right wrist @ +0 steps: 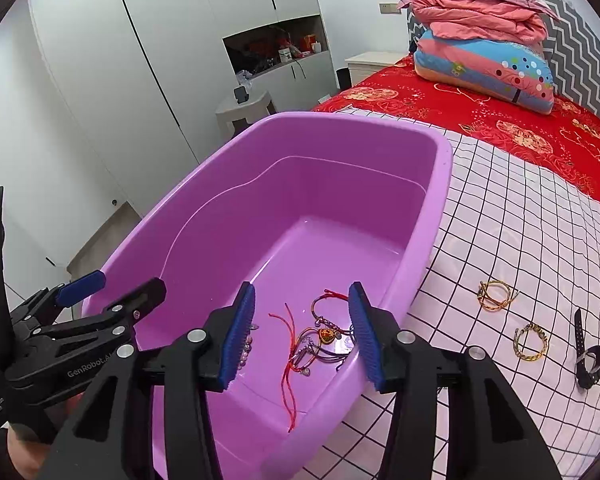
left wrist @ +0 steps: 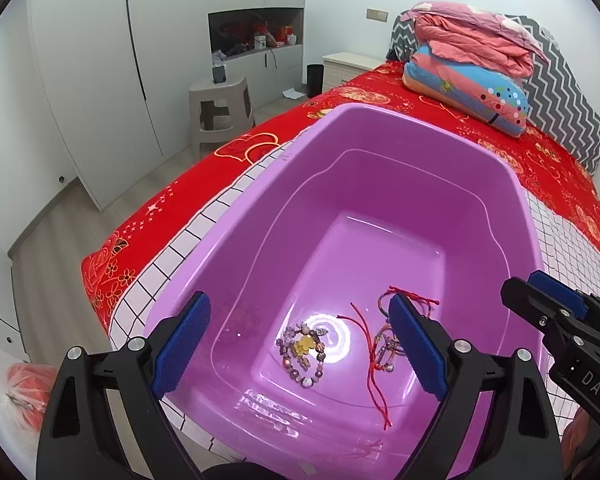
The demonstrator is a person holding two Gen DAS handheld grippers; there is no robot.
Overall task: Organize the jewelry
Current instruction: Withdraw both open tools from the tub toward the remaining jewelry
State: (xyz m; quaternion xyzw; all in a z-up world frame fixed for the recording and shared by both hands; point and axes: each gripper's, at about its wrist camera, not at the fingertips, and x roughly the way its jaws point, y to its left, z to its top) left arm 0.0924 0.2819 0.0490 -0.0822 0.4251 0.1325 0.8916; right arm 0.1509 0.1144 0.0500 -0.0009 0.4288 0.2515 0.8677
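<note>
Purple plastic tub [right wrist: 428,216] on the bed holds several bracelets already; two gold braided bracelets [right wrist: 496,295] and a black watch [right wrist: 590,360] lie right of the tub, nearer the right hand-held gripper [right wrist: 302,336]. Both it and the left hand-held gripper [left wrist: 300,344] hang released, empty, above the tub.

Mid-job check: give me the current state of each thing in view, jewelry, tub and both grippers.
left gripper: open, empty, over the tub.
right gripper: open, empty, over the tub.
purple tub: on the grid cloth, holds jewelry.
beaded bracelet: on the tub floor.
red cord bracelets: tangled pile in the tub.
two braided bracelets: on the cloth, outside the tub.
black watch: on the cloth, outside the tub.
</note>
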